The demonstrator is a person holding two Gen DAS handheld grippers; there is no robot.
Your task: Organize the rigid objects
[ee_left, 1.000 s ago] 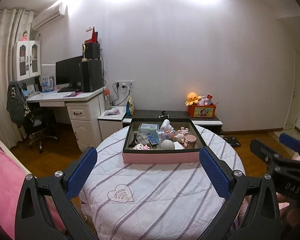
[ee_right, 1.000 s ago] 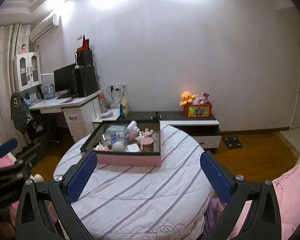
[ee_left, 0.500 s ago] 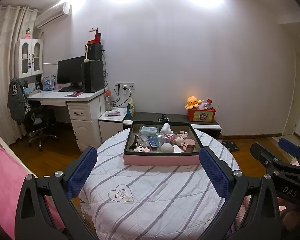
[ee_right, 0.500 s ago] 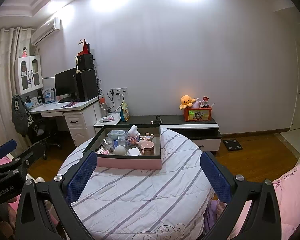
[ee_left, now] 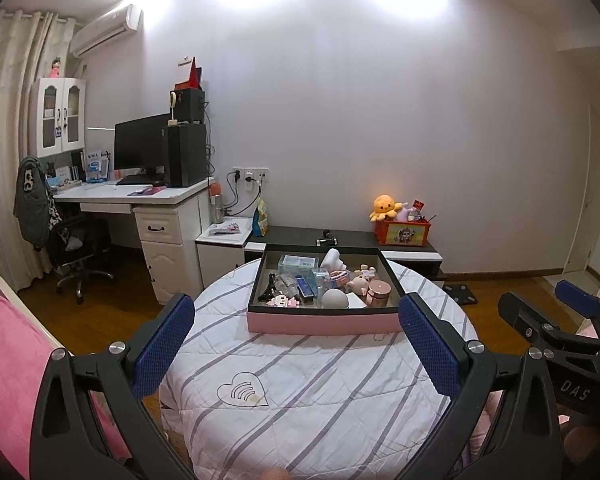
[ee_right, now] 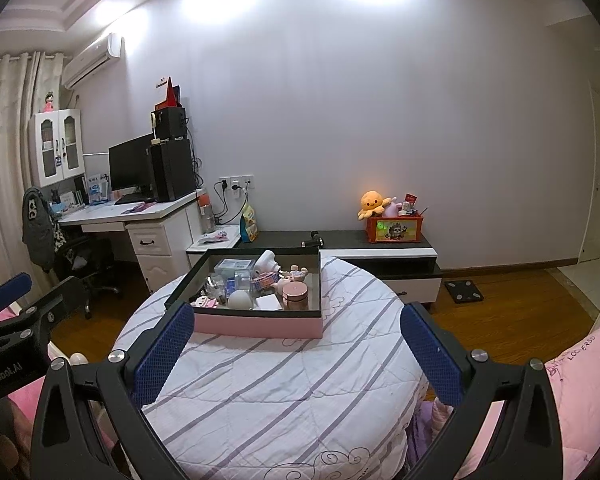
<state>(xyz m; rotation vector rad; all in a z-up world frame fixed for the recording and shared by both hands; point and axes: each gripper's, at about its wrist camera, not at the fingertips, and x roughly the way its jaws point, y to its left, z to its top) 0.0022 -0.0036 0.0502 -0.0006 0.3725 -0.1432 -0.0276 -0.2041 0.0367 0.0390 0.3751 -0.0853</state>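
A pink-sided box [ee_left: 323, 321] with a dark rim sits at the far side of a round table covered in striped white cloth [ee_left: 300, 392]; it also shows in the right wrist view [ee_right: 260, 326]. It holds several small items, among them a white egg-shaped object [ee_left: 334, 300], a rose-gold jar [ee_left: 379, 292] and a white bottle [ee_left: 331, 259]. My left gripper [ee_left: 296, 344] is open and empty, held above the table's near side. My right gripper [ee_right: 298, 354] is open and empty, also short of the box.
A white desk [ee_left: 140, 196] with monitor and computer tower stands at the left, with a chair [ee_left: 72, 248] beside it. A low black-and-white cabinet [ee_left: 380, 244] behind the table carries an orange toy box [ee_left: 402, 232]. Pink bedding [ee_right: 580, 380] lies at both sides.
Both grippers have risen and tilted up a little, so the table and box sit lower in view. Both stay open and empty.
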